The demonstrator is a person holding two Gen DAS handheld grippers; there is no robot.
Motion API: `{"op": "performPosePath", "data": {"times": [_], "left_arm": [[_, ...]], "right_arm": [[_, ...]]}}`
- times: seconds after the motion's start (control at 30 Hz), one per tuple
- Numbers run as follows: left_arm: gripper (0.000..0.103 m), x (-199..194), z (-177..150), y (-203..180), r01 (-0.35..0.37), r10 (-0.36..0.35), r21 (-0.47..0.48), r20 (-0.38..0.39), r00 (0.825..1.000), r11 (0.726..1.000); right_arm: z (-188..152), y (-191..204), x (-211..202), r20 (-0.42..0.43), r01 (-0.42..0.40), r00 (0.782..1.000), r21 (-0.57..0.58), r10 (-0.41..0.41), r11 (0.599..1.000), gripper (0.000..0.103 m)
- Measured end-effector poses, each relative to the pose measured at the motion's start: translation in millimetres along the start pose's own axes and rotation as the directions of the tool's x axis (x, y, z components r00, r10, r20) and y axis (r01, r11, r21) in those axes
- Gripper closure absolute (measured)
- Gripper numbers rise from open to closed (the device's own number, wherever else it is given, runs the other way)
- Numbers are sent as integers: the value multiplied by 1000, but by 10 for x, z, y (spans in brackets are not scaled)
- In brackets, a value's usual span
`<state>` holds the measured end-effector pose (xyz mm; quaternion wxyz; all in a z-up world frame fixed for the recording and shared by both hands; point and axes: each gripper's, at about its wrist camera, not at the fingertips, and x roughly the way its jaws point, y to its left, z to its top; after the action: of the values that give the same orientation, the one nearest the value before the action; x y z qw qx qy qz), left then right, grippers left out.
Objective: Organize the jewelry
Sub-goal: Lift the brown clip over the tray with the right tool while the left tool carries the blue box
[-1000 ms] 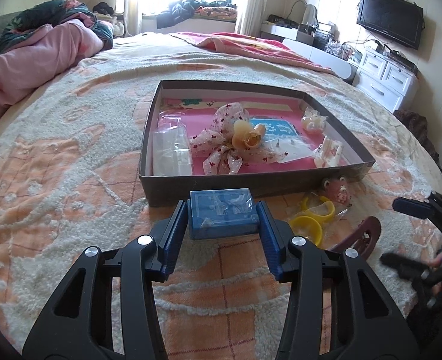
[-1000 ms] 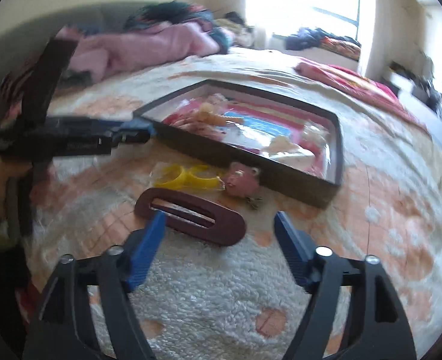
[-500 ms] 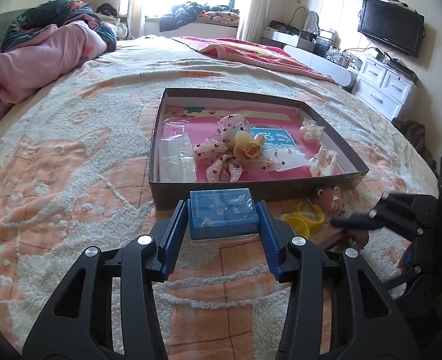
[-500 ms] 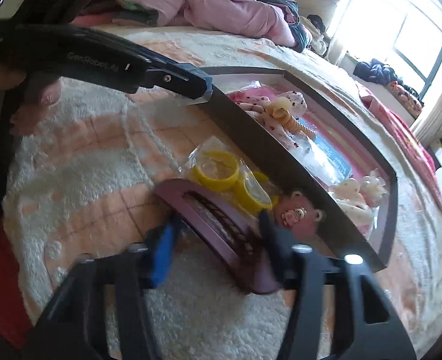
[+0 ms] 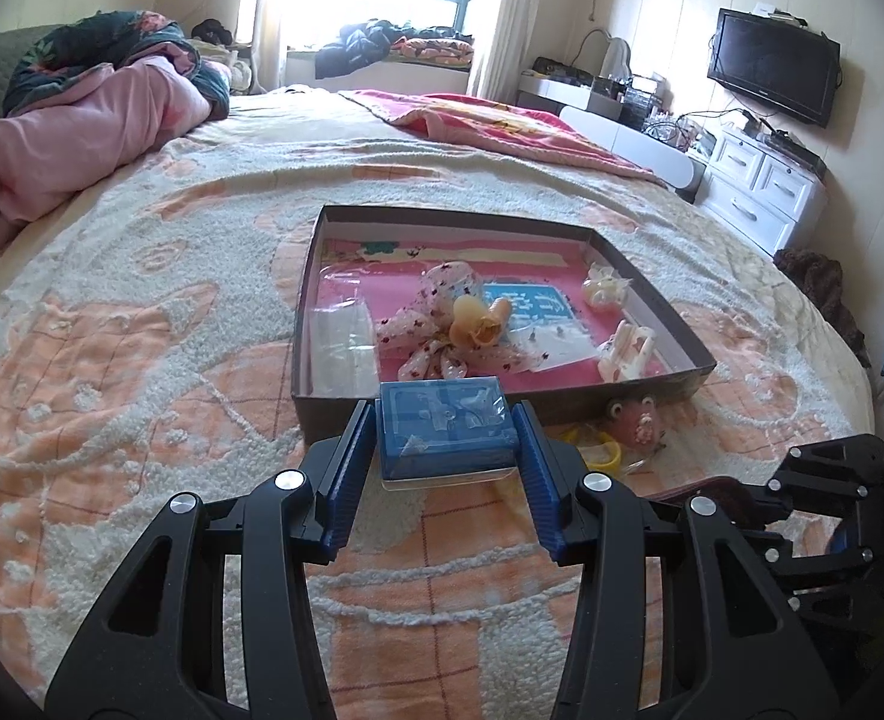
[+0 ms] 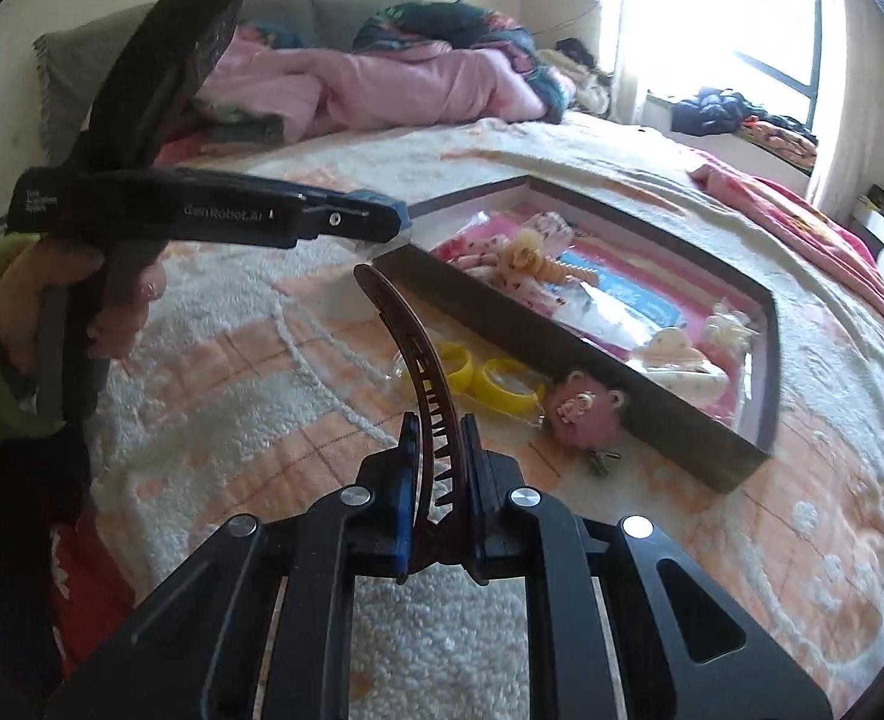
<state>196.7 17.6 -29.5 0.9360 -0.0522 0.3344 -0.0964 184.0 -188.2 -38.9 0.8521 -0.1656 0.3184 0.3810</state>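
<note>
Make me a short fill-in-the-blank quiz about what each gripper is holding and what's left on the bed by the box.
1. The left gripper is shut on a small ____ box.
2. The right gripper holds a dark brown hair ____.
3. Two ____ rings lie on the bedspread outside the tray.

Missing words: blue; clip; yellow

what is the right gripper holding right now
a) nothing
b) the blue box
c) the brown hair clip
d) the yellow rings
c: in the right wrist view the right gripper is shut on the brown hair clip, which is lifted edge-up off the bedspread; the yellow rings lie there loose.
</note>
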Motion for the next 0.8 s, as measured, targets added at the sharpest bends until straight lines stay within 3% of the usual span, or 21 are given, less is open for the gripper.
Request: {"op": "performPosePath", "data": {"times": [0.37,0.8], "left_arm": [[65,24,161,-235,22,-23,44,23,999,999],[65,205,372,-486,42,-44,73,34,998,996]], "right_arm": [[4,-243,-286,38,139,989,122,-144,983,90],[58,-798,-465,54,272,953,288,-299,918,90]]}}
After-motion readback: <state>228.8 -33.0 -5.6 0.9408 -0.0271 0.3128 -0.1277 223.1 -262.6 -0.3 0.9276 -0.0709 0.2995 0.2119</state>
